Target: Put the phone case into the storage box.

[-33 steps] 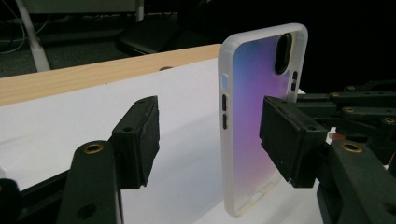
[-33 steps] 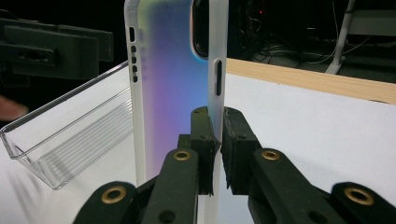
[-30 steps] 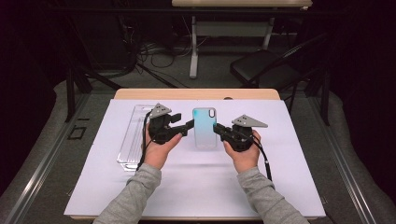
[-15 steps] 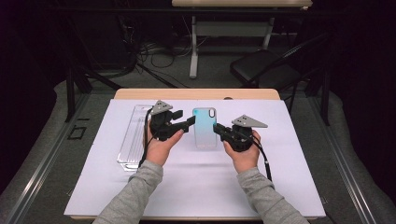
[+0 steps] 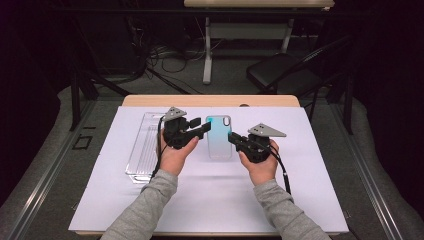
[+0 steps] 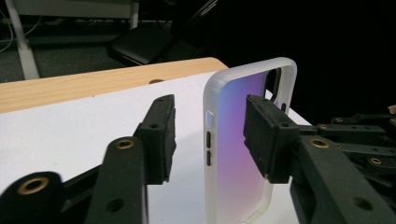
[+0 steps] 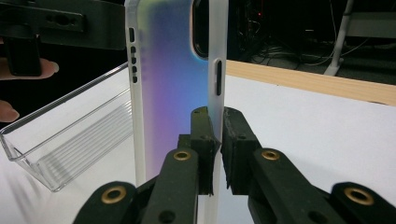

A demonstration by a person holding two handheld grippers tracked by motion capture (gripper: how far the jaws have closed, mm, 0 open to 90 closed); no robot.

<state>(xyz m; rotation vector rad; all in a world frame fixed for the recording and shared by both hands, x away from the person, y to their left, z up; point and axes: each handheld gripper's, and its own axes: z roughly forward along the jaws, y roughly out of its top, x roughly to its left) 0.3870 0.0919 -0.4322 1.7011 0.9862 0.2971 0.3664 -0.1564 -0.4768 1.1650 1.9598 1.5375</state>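
A translucent phone case (image 5: 219,140) with a blue-to-purple sheen is held above the white sheet, camera cutout at the far end. My right gripper (image 5: 234,140) is shut on its right rim; the right gripper view shows the case (image 7: 173,84) standing on edge with the jaws (image 7: 219,140) pinching that rim. My left gripper (image 5: 202,127) reaches in from the left. In the left gripper view its jaws (image 6: 212,135) straddle the case's (image 6: 233,140) button-side rim and have just been closing. A gap still shows between the rim and the outer pad (image 6: 161,135).
A clear plastic tray (image 5: 145,145) lies on the white sheet (image 5: 210,200) to the left of my left hand, and its wall (image 7: 70,144) shows in the right gripper view. The wooden table edge (image 5: 210,101) runs behind. A dark chair (image 5: 285,75) stands beyond.
The left gripper's jaws have narrowed around the case's left rim. Both hands and the case stay where they were.
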